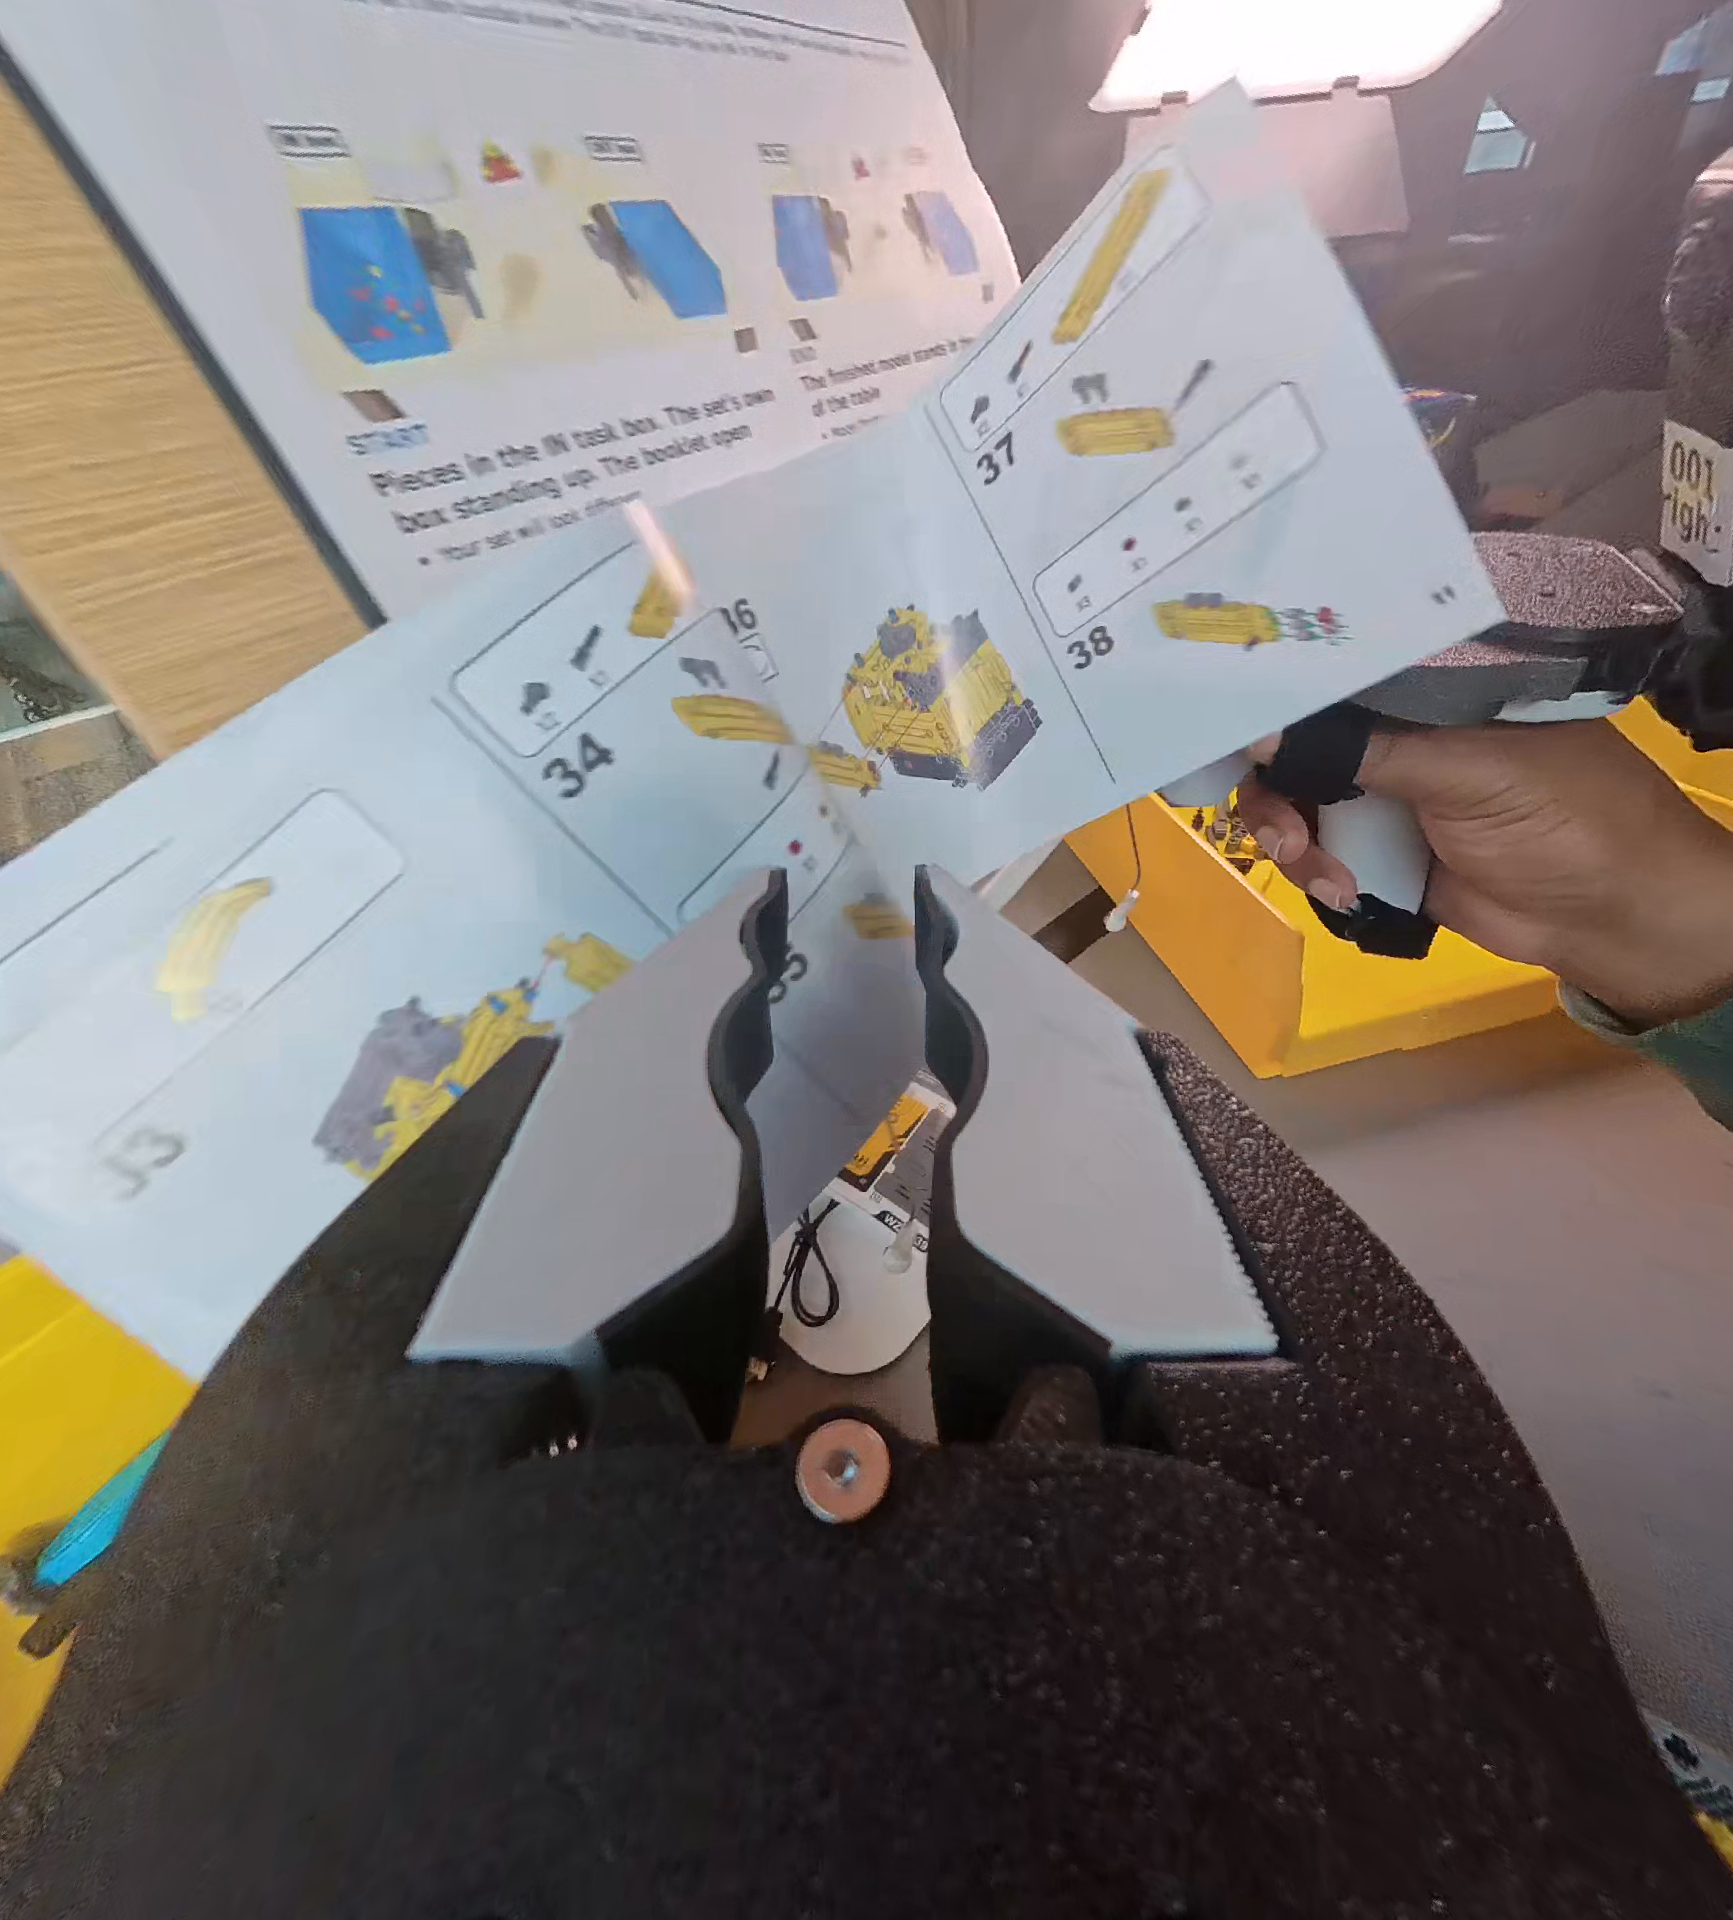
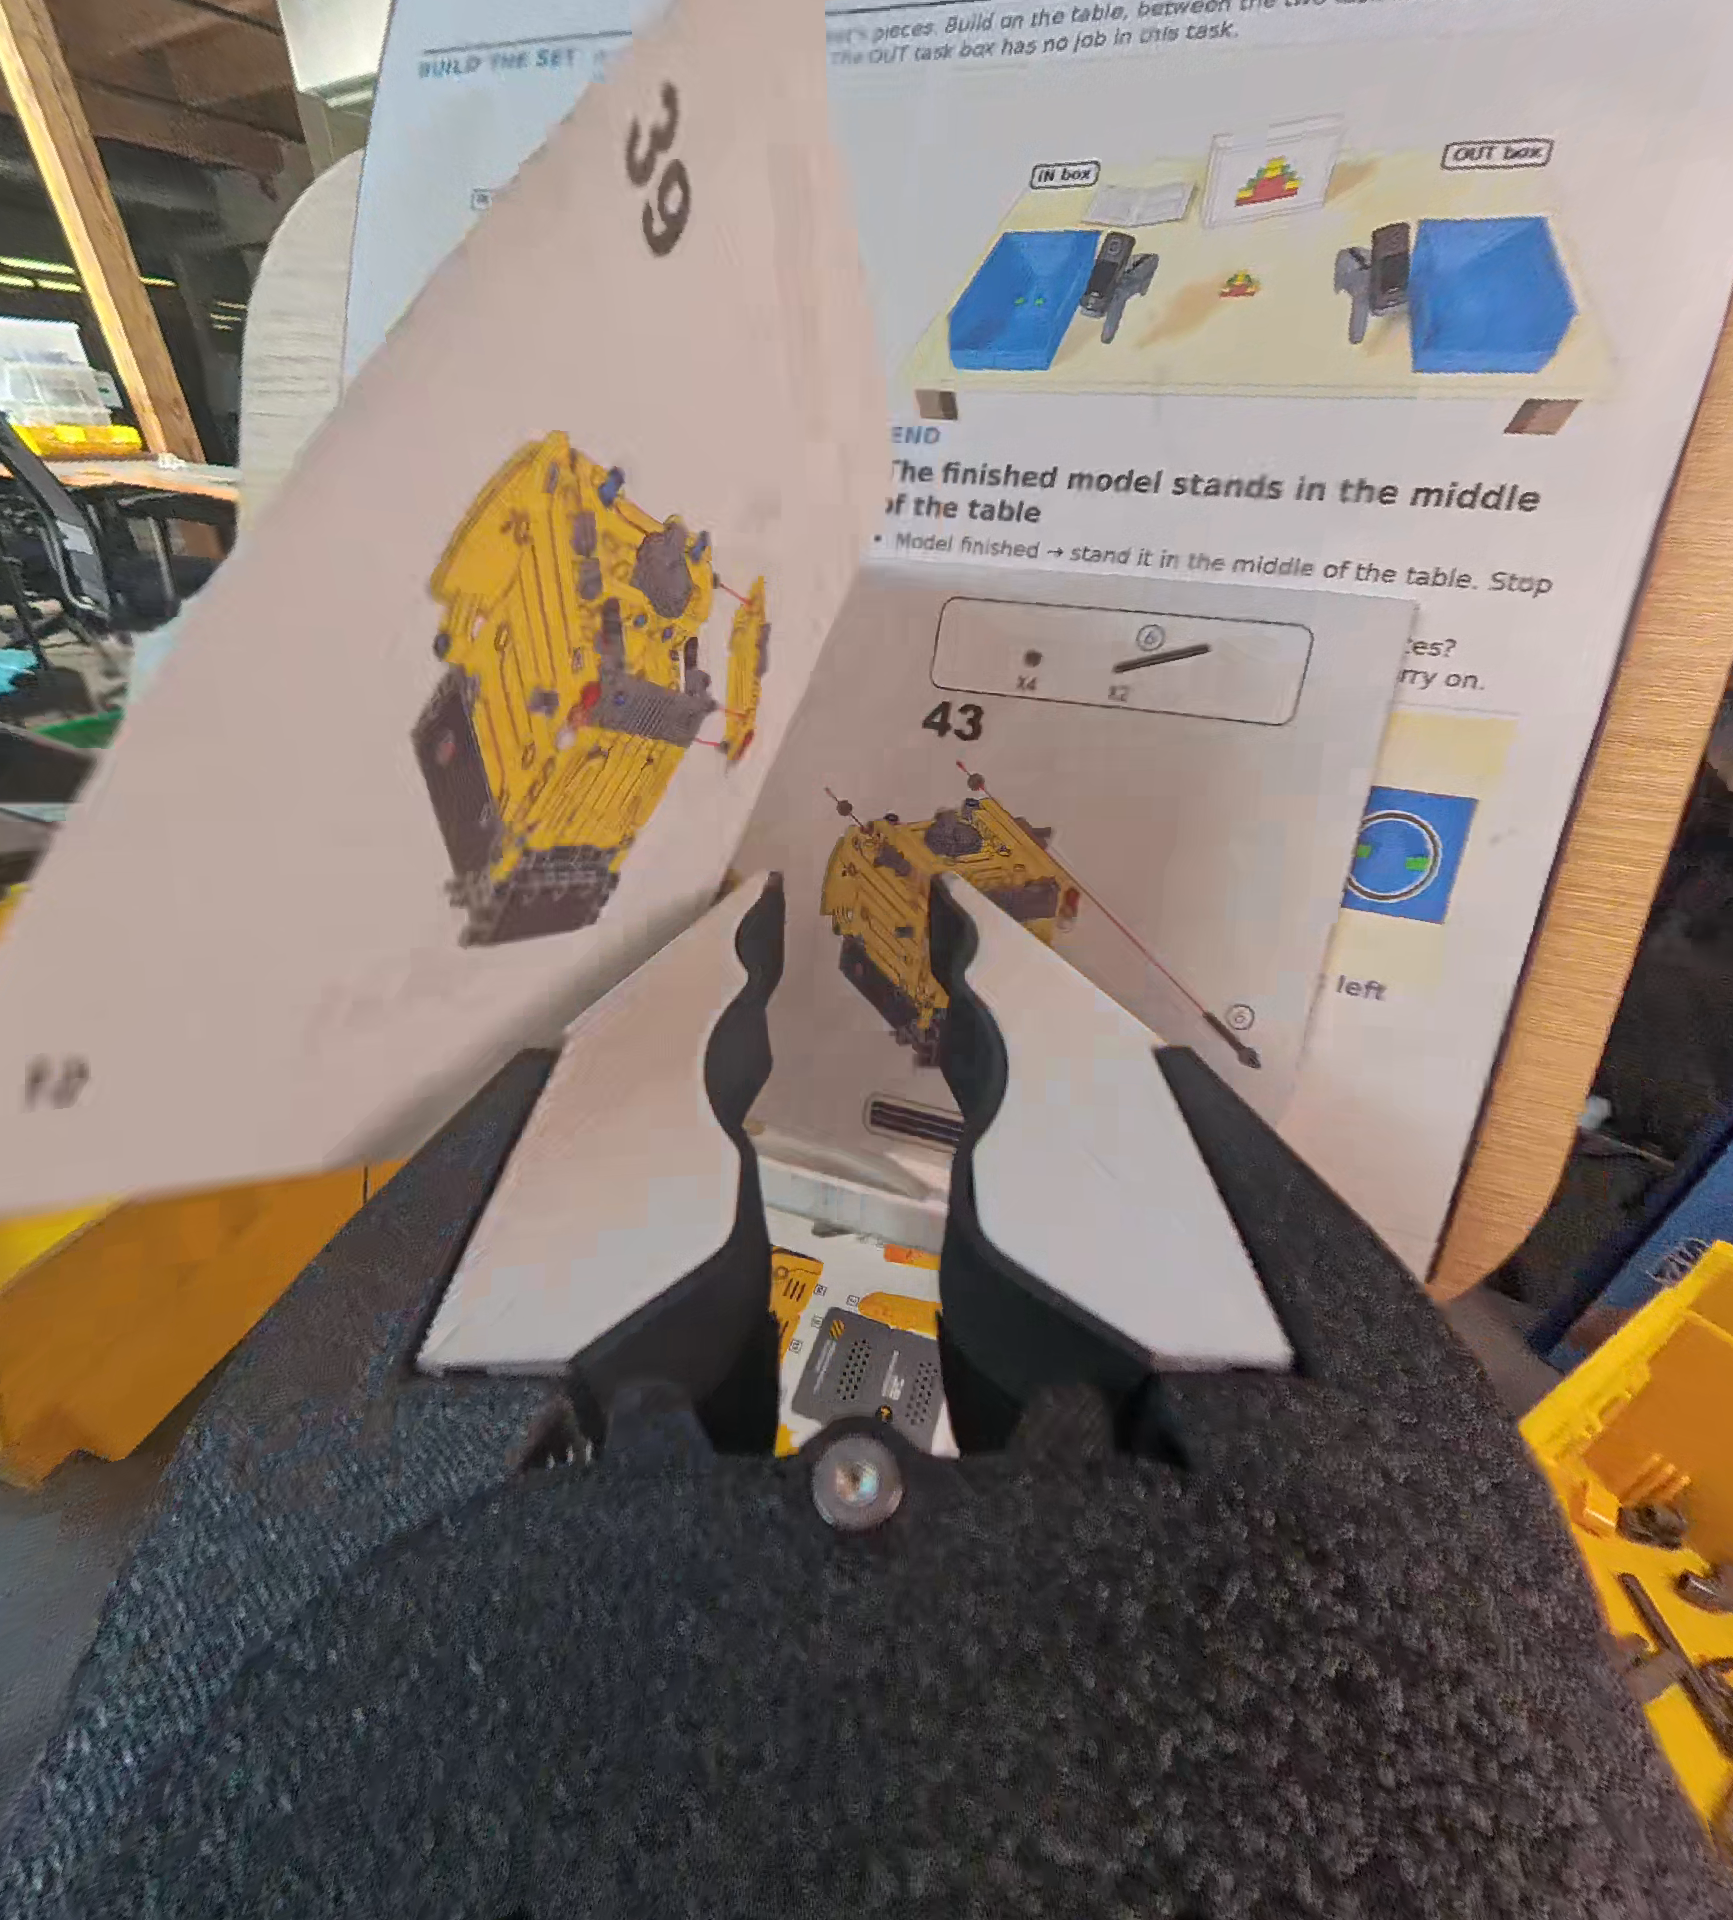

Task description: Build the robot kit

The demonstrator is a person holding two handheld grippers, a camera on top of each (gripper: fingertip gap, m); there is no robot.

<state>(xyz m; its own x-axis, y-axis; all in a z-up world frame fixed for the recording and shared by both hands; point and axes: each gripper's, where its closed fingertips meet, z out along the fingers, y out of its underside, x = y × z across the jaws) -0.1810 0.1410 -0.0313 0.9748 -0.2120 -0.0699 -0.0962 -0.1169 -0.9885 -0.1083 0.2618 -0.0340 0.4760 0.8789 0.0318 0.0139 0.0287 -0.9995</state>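
Left hand-held gripper [image 1: 849,899]: fingers spread, nothing pinched, tips just before open instruction booklet [image 1: 633,748] held up above tabletop [image 1: 1464,1195]. Right hand-held gripper [image 2: 857,904]: spread, empty, loose page [image 2: 374,675] beside it. Booklet thin, floppy, tear-prone; best gripped at page edge. Yellow bin [image 1: 1257,956] beneath.

The instruction booklet [image 1: 945,582] is thin, smooth paper with a slight sheen, the yellow bin [image 2: 1693,1475] glossy plastic, the fingers [image 1: 623,1143] matt grey, and the backboard [image 2: 1662,727] grained wood.
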